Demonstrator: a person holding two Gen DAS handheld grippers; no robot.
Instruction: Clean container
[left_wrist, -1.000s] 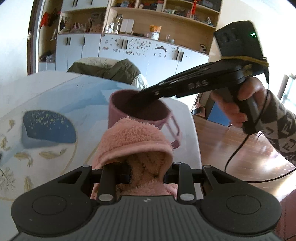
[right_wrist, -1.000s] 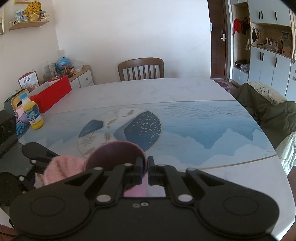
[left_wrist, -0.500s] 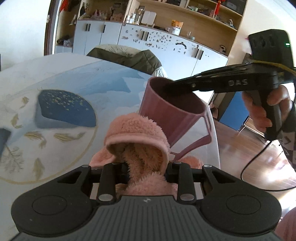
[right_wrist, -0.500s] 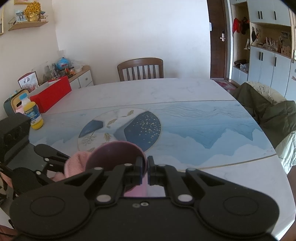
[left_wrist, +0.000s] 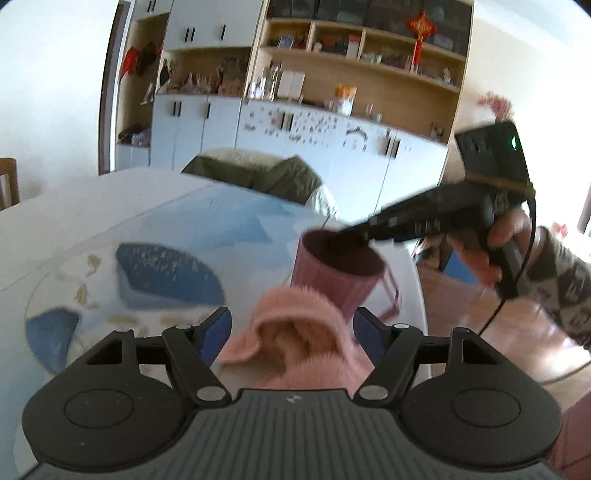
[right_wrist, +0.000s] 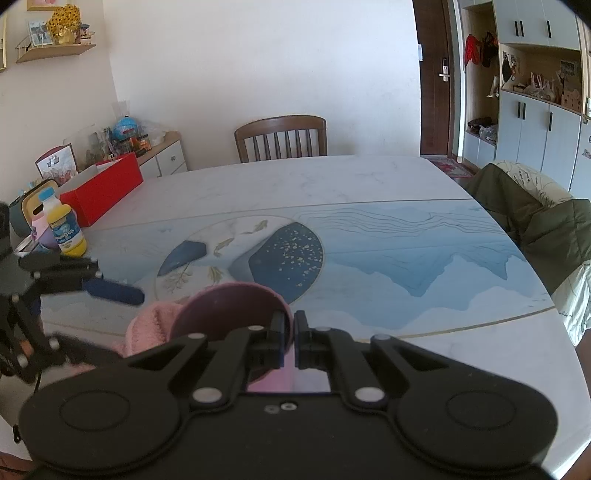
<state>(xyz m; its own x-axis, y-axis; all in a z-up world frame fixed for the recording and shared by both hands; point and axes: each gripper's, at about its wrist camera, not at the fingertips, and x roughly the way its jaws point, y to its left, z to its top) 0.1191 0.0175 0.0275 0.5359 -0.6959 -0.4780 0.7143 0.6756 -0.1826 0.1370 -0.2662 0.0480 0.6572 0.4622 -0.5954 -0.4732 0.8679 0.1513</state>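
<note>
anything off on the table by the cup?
Nothing spilled or damaged. The pink cloth sits bunched beside the mauve cup, between the opening pads of the left gripper, which no longer pinch it. The right gripper clamps the cup's rim.

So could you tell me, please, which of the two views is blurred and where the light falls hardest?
Left wrist view: motion-smeared throughout, with the pink cloth, the mauve cup and the right claw all soft; sun glare washes the wooden floor at right. Right wrist view: mostly sharp, evenly daylit; only the left claw is blurred; fisheye bends the table edge.
</note>
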